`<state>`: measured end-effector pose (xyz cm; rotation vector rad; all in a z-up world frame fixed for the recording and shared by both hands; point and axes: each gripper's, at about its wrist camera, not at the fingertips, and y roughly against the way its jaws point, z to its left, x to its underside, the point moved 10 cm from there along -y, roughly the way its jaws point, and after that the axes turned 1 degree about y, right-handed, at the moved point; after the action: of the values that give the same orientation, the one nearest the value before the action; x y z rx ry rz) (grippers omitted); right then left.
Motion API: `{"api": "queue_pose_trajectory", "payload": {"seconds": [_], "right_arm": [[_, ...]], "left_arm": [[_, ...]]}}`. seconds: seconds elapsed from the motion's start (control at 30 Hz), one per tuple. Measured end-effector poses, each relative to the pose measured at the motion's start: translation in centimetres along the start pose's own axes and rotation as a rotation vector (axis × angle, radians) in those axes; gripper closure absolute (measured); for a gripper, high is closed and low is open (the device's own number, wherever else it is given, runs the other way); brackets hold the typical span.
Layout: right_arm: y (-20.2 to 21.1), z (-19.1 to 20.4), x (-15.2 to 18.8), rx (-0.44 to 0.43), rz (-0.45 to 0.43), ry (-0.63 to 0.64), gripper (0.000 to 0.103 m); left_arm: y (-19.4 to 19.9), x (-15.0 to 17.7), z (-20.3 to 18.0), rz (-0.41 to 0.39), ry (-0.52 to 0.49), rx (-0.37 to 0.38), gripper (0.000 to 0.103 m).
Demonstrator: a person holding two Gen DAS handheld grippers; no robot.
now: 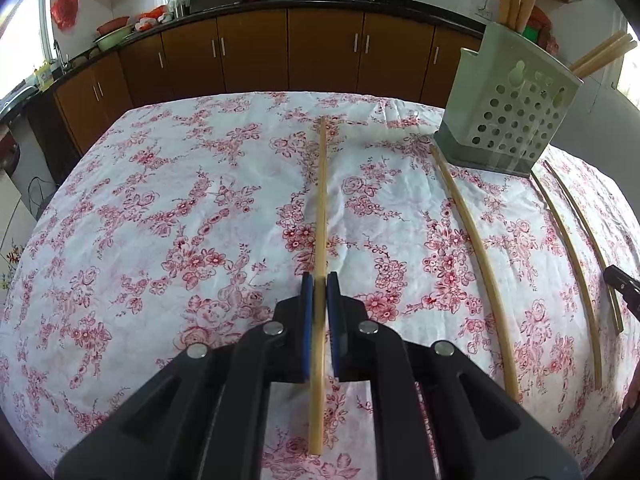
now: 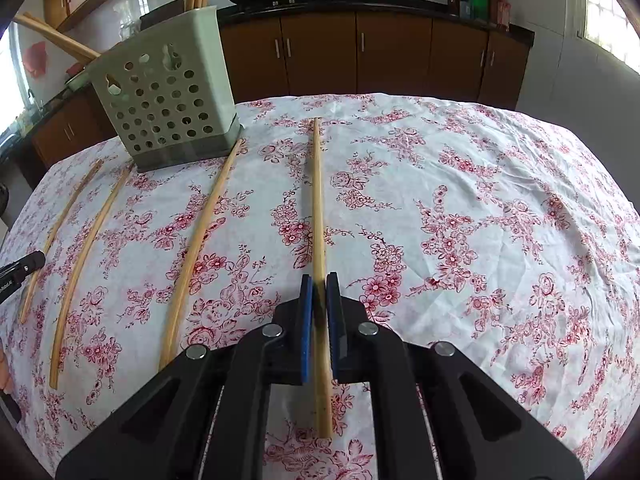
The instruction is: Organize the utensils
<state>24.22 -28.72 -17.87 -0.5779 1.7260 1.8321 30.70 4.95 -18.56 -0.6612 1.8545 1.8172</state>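
My left gripper (image 1: 320,280) is shut on a wooden chopstick (image 1: 321,200) that points away from me over the floral tablecloth. My right gripper (image 2: 319,282) is shut on another chopstick (image 2: 317,200), also pointing away. A pale green perforated utensil holder (image 1: 508,112) stands at the far right in the left wrist view and at the far left in the right wrist view (image 2: 168,100), with several chopsticks standing in it. Three loose chopsticks lie on the cloth: one nearest the holder (image 2: 200,248) and two further out (image 2: 88,264).
The table's floral cloth (image 1: 160,240) ends at a far edge before brown kitchen cabinets (image 1: 320,48). The other gripper's tip shows at the right edge of the left wrist view (image 1: 622,284) and the left edge of the right wrist view (image 2: 20,268).
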Motion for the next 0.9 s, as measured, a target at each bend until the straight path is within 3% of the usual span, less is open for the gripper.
{"api": "queue_pose_trajectory", "payload": {"seconds": [0.17, 0.9], "right_arm": [[-0.02, 0.29, -0.11, -0.002, 0.000, -0.002, 0.095], [0.00, 0.29, -0.09, -0.002, -0.001, -0.003, 0.095]], "left_arm": [[0.06, 0.16, 0.22, 0.000, 0.028, 0.031, 0.093], [0.09, 0.19, 0.27, -0.001, 0.029, 0.031, 0.093]]}}
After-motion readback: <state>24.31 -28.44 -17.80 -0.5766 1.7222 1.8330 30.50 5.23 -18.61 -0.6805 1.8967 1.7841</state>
